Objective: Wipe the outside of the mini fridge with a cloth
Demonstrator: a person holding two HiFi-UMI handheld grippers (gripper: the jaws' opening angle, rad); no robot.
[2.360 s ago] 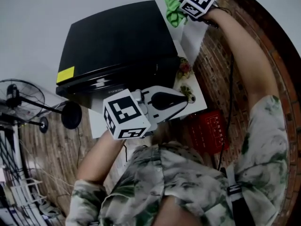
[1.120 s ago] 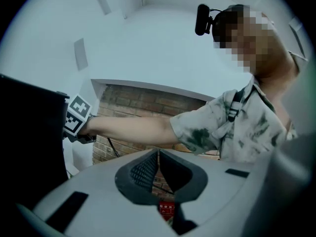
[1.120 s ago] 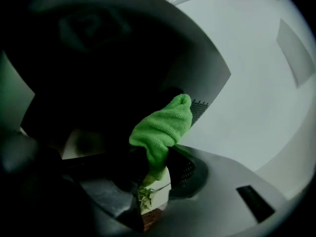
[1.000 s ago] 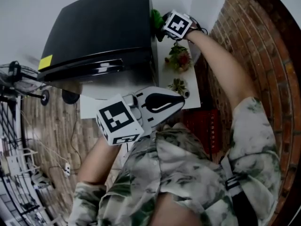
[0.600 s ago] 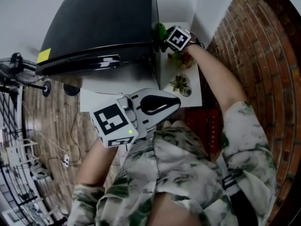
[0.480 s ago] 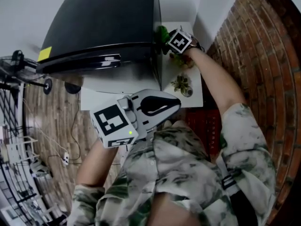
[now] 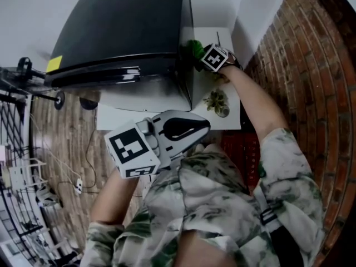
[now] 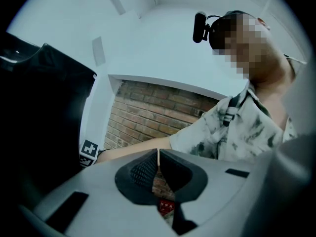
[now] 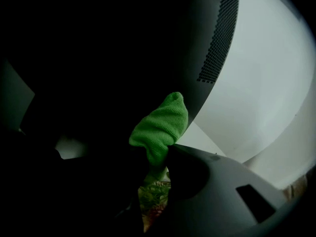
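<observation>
Your left gripper hangs low by your chest, jaws pressed together on nothing; it has no part in this step. Further right stands the black fridge. I judge you to be mid-wipe on its right side wall. The green cloth is pinched between the jaws of your right gripper, and its free end lies against that dark wall.

The next stroke calls for steady pressure, with the cloth flat to the panel. Steer clear of the small plants on the white surface just beside it.

The head view tells you where along the fridge you are working, but it hides the grip behind the marker cube. Only the right gripper view shows the cloth held in the jaws, and the vent holes close above it. Only the left gripper view shows that gripper's jaws closed and empty.
</observation>
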